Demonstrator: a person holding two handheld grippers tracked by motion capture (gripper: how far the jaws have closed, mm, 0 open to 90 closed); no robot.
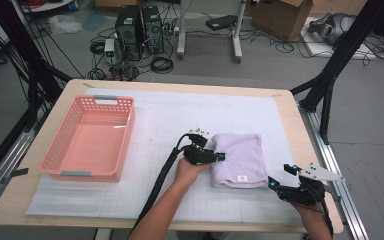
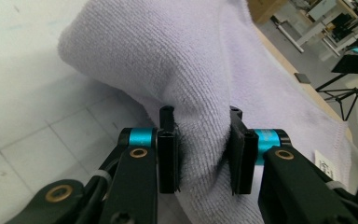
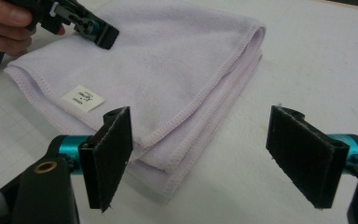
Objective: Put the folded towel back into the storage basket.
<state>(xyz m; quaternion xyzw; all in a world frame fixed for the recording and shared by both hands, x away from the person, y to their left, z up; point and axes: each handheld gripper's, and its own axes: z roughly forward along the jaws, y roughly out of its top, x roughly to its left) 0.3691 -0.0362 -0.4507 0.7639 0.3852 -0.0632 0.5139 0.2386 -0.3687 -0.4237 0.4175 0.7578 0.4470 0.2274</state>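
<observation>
A folded lilac towel [image 1: 237, 157] with a small white label lies on the white gridded mat [image 1: 175, 115], right of centre. My left gripper [image 1: 219, 156] reaches in from the towel's left side. In the left gripper view its pads [image 2: 168, 154] press into a raised fold of the towel [image 2: 177, 60], which bulges between them. My right gripper [image 1: 280, 176] rests near the table's front right, jaws wide apart. In the right gripper view, the right gripper [image 3: 200, 116] has the towel's near corner [image 3: 168, 158] just ahead of its left pad, untouched. The left gripper [image 3: 100, 32] shows on the towel's far side.
An empty pink plastic basket [image 1: 128, 131] stands on the left of the mat. The wooden table's right edge [image 1: 307, 145] runs close to my right gripper. Computers, cables and boxes lie on the floor beyond the table.
</observation>
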